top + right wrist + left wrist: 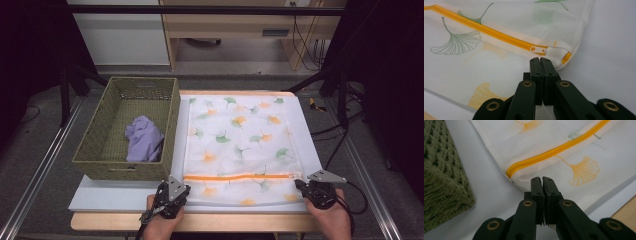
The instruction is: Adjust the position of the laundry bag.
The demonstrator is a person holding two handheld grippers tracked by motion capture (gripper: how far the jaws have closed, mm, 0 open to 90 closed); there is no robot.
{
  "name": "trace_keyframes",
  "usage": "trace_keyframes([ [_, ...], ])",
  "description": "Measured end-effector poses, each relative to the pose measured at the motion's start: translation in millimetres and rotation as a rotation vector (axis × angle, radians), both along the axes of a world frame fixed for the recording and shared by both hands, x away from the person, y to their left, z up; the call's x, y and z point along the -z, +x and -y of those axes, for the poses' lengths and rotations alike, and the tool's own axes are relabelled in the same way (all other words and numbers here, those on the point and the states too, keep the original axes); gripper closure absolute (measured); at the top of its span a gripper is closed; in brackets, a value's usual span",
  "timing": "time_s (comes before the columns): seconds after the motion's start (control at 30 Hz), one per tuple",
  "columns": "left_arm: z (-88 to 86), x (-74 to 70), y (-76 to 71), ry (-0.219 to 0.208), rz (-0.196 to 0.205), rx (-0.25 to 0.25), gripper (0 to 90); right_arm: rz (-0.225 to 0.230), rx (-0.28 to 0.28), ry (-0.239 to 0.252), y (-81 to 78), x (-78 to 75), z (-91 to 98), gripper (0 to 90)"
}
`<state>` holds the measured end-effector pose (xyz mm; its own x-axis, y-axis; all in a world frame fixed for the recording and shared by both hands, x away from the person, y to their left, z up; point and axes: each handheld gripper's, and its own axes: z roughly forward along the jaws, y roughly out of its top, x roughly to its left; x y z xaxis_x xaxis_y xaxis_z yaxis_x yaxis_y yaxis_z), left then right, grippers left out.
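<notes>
A white mesh bag point(240, 140) printed with ginkgo leaves lies flat on a white board point(115, 195). Its orange zipper point(237, 176) runs across near the front edge. My left gripper point(175, 187) is shut, its tips point(542, 178) resting at the bag's front left corner just below the zipper's end point(510, 171). At the front right corner my right gripper point(304, 186) is shut too, tips point(540, 59) right beneath the white zipper pull point(537, 49). No fabric shows between either pair of jaws.
A green woven basket point(95, 135) stands to the left of the bag, holding a crumpled lilac cloth point(144, 140). The table's wooden front edge point(225, 222) lies just behind the grippers. Black frame legs and cables stand to the right.
</notes>
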<state>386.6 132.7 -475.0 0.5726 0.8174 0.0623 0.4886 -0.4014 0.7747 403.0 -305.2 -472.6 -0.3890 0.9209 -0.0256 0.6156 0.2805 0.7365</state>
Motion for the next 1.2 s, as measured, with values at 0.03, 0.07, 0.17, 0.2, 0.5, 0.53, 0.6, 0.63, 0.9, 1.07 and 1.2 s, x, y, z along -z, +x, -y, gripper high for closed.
trace_keyframes([
  [0.03, -0.4, 1.0, 0.0, -0.001, -0.003, 0.002, 87.7, -0.002, 0.000, 0.000, 0.3, -0.2, -1.1, 89.5],
  [0.07, -1.0, 1.2, 0.0, 0.005, -0.004, 0.001, 87.7, 0.001, -0.002, -0.007, 0.5, -0.4, -1.3, 89.5],
  [0.17, -0.6, -1.2, -0.9, 0.008, 0.009, -0.001, 87.7, 0.001, -0.005, -0.005, 0.4, -0.8, -2.3, 89.5],
  [0.2, -0.5, -2.2, -1.5, 0.015, 0.014, -0.002, 87.7, 0.001, -0.007, -0.007, 0.3, -0.8, -2.8, 89.5],
  [0.5, -4.6, -4.0, -2.5, -0.006, -0.004, -0.012, 87.7, -0.003, 0.003, 0.013, -4.3, -0.2, 0.4, 89.5],
  [0.53, -4.1, -3.1, -2.1, 0.002, -0.007, -0.012, 87.6, -0.005, 0.002, 0.015, -4.1, 0.1, 0.5, 89.4],
  [0.6, -3.7, -1.5, -1.6, 0.004, -0.016, -0.013, 87.6, -0.013, 0.001, 0.016, -3.5, 0.2, 0.0, 89.4],
  [0.63, -3.6, -1.5, -1.4, 0.005, -0.015, -0.013, 87.6, -0.014, 0.002, 0.017, -3.3, 0.3, -0.2, 89.4],
  [0.9, -2.1, -3.4, -2.6, 0.007, 0.003, -0.021, 80.6, -0.016, 0.009, 0.023, -3.1, 0.8, 0.2, 88.1],
  [1.07, 4.6, -14.2, -6.7, -0.016, 0.083, -0.002, 56.6, 0.076, 0.049, 0.071, -7.6, -8.5, 6.4, 72.7],
  [1.2, 12.0, -17.7, -8.9, -0.035, 0.095, 0.029, 45.1, 0.137, 0.093, 0.079, -6.6, -13.6, 12.3, 69.3],
])
